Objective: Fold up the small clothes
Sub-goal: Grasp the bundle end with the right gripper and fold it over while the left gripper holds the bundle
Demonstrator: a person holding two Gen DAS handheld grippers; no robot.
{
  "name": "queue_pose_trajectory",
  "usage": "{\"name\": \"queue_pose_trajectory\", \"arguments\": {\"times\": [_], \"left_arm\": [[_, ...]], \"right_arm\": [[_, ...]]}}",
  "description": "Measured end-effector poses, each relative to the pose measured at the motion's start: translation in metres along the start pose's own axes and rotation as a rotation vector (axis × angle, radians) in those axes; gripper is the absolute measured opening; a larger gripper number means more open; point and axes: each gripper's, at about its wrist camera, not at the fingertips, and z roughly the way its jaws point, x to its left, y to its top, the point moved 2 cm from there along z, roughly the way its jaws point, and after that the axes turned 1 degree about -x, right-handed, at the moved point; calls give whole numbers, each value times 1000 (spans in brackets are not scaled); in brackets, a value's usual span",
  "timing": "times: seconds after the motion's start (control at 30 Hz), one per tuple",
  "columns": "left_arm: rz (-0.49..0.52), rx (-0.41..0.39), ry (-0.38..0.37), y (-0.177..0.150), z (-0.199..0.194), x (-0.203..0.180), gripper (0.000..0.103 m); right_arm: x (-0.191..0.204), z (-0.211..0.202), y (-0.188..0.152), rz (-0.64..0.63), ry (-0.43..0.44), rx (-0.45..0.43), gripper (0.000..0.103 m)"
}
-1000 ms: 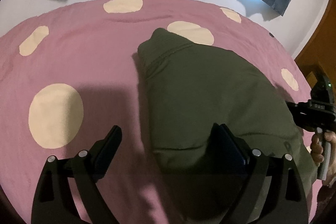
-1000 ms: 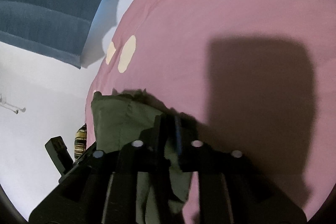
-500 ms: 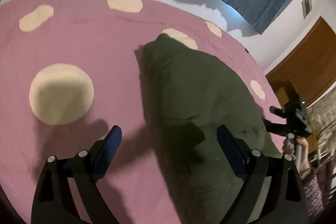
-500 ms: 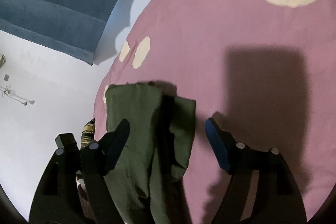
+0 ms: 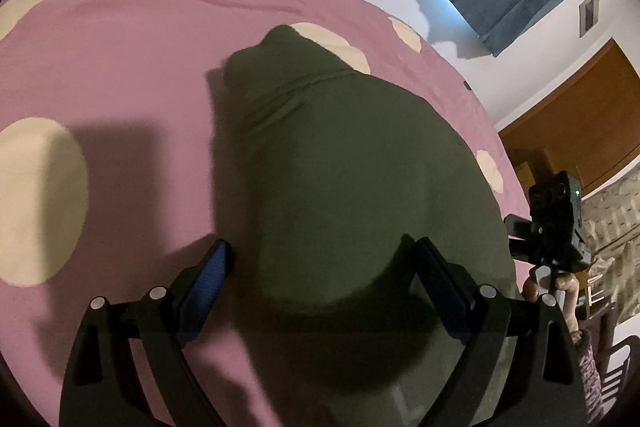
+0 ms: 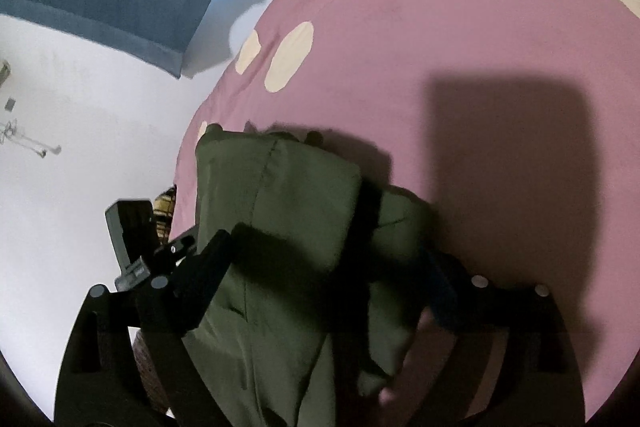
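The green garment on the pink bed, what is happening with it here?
A person with a gripper in each hand is folding an olive-green garment on a pink bedspread with cream dots. It lies partly folded. The left gripper and the right gripper are both open over its near end, and neither one grips the cloth.
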Motion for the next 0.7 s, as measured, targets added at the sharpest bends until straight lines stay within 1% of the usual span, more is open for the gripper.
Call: {"name": "queue_pose_trajectory", "arguments": {"times": [0.03, 0.1, 0.13, 0.17, 0.2, 0.3, 0.37, 0.53, 0.6, 0.67, 0.7], "left_arm": [[5, -1, 6, 1, 2, -1, 91], [31, -6, 26, 3, 5, -8, 88], [50, -7, 34, 3, 6, -12, 85], [69, -6, 54, 3, 7, -16, 83], [83, -5, 65, 3, 7, -18, 81], [122, 4, 96, 3, 10, -22, 79], [137, 9, 110, 3, 11, -23, 79], [141, 15, 107, 3, 9, -21, 79], [122, 10, 94, 4, 5, -21, 80], [92, 9, 72, 2, -3, -19, 80], [77, 11, 58, 0, -9, -17, 83]], "right_arm": [[1, 1, 0, -9, -3, 4, 87], [5, 4, 2, -26, -18, 7, 74], [6, 6, 2, -31, -21, 13, 58], [7, 8, 1, -30, -2, 24, 50], [7, 9, 0, -25, 2, 25, 49], [10, 7, -1, -60, -22, 16, 36], [5, 5, -2, -39, -13, 9, 28], [-4, 3, -4, 9, 28, -10, 28], [-3, -1, -6, 26, 43, -24, 33], [-3, -8, -8, 57, 52, -43, 49], [-4, -12, -10, 68, 53, -53, 53]]}}
